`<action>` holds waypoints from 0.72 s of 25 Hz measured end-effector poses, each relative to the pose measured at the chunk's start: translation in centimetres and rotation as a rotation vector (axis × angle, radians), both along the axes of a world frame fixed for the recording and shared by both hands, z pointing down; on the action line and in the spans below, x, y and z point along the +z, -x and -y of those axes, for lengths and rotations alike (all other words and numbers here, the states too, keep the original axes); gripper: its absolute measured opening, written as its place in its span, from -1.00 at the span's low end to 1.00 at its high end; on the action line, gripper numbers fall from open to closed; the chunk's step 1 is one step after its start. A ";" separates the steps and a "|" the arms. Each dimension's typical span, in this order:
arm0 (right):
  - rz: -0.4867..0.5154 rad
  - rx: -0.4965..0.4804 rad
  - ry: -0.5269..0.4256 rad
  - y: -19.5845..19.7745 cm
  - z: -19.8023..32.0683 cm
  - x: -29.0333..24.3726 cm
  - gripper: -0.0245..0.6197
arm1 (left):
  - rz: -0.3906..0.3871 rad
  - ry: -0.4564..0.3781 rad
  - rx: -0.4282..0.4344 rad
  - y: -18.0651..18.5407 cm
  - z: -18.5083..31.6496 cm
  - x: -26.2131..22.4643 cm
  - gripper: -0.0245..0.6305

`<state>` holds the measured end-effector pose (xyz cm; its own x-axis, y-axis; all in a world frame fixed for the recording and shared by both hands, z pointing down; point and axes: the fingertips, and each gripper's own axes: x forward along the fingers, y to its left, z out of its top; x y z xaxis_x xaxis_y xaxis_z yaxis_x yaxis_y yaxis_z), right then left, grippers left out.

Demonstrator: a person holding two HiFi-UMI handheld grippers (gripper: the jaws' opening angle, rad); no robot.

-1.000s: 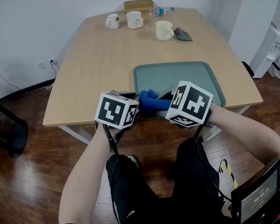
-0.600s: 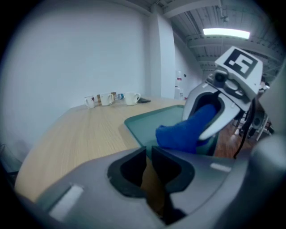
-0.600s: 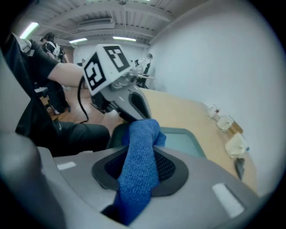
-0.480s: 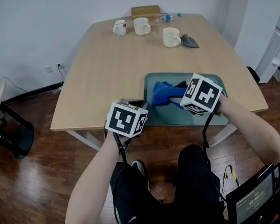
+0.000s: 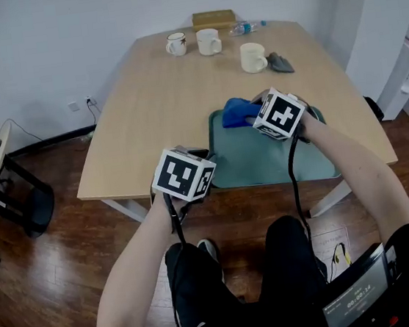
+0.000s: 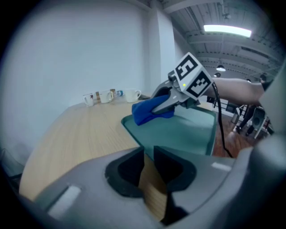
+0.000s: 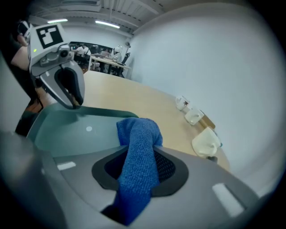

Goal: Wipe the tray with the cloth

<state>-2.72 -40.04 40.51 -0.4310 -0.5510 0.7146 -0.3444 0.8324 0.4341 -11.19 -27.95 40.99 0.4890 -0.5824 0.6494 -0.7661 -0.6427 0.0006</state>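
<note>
A teal tray (image 5: 278, 161) lies on the wooden table near its front edge. My right gripper (image 5: 255, 110) is shut on a blue cloth (image 5: 236, 111), which rests at the tray's far left corner. In the right gripper view the cloth (image 7: 138, 134) hangs bunched between the jaws over the tray (image 7: 62, 129). My left gripper (image 5: 198, 154) hovers by the tray's near left corner. Its jaws have just been opening and stand a narrow gap apart (image 6: 149, 154), with only table wood showing between them. From the left gripper view, the cloth (image 6: 144, 112) sits on the tray (image 6: 187, 129).
Three mugs (image 5: 176, 44) (image 5: 209, 41) (image 5: 253, 57) stand at the table's far end, with a grey rag (image 5: 279, 62), a water bottle (image 5: 245, 27) and a cardboard box (image 5: 213, 19). The table's front edge (image 5: 148, 189) runs just under my left gripper.
My right gripper has carried the blue cloth from the tray's near left corner across to its far left corner. The left gripper has stayed by the near left corner.
</note>
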 end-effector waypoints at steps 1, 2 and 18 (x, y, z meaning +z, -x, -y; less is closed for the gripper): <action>-0.008 -0.024 -0.015 0.4 0.2 0.0 -0.58 | 0.001 0.019 0.000 0.3 0.5 0.1 -0.67; -0.007 -0.039 -0.020 0.6 0.3 -0.1 -0.58 | -0.005 0.046 -0.001 0.5 1.0 0.2 -0.61; -0.017 -0.223 0.030 6.4 -2.9 0.2 -0.58 | -0.081 0.293 -0.004 0.8 2.9 1.4 -0.66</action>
<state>-9.14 -37.18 40.71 -0.5278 -0.4214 0.7375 -0.1431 0.9000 0.4118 -12.02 -30.87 42.44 0.5444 -0.3782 0.7487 -0.7585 -0.6031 0.2469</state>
